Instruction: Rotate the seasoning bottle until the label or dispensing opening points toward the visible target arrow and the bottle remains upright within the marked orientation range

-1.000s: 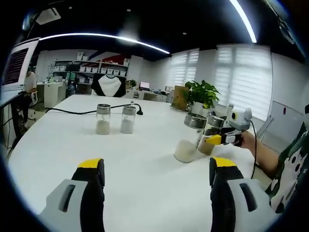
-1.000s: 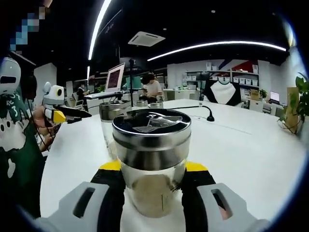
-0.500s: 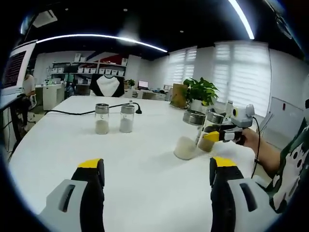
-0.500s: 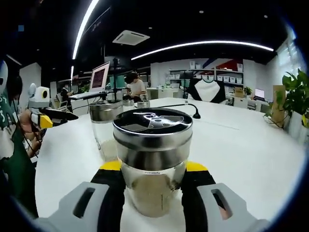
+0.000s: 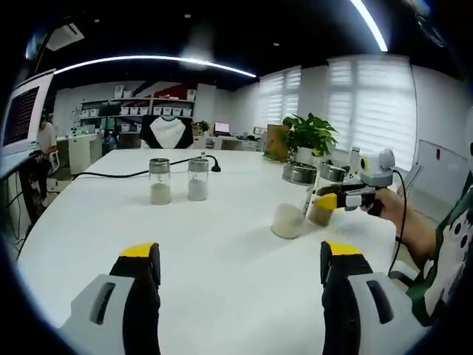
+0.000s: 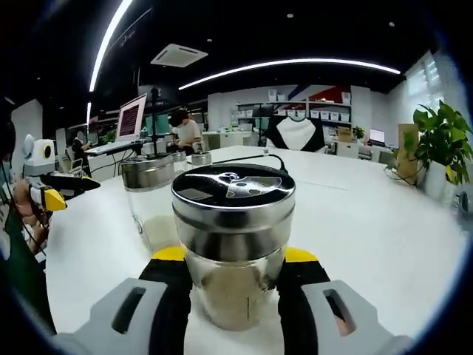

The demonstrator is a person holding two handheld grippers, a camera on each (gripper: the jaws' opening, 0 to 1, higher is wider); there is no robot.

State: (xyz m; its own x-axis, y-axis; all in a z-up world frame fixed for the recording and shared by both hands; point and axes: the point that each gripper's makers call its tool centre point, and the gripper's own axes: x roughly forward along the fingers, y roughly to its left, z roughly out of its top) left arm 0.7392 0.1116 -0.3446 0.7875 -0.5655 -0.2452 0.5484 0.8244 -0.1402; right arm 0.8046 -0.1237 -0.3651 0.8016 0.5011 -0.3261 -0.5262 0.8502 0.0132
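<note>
In the left gripper view, the left tongs (image 5: 240, 262) stand open over the white worktop (image 5: 222, 244), their grey jaws with yellow tips wide apart and holding nothing. Toward the far side of the worktop, left of centre, two small glass jars with metal lids (image 5: 177, 180) stand upright just beside each other, each part filled with pale powder. A black cable (image 5: 133, 174) lies on the worktop behind them and runs off toward its far left edge. Near the right edge of the worktop stands a glass jar of white powder with a steel lid (image 5: 294, 203), upright, and just beside it on the right is the glass seasoning bottle with brownish contents and a steel lid (image 5: 325, 200). The right tongs (image 5: 331, 201) come in from the right, held by a person's hand (image 5: 395, 214), with a yellow-tipped jaw against the side of the seasoning bottle. A green potted plant (image 5: 310, 140) stands beyond that edge.

In the right gripper view, a left tongs (image 6: 59, 194) with a yellow tip shows at the far left, above the worktop (image 6: 369, 214). The jar of white powder (image 6: 151, 200) stands left of centre. The seasoning bottle (image 6: 233, 244) sits upright on the worktop between the jaws of the right tongs (image 6: 233, 275), which are closed against its glass sides; its flat steel lid shows a dispensing flap on top. The potted plant (image 6: 440, 144) stands at the right edge.
</note>
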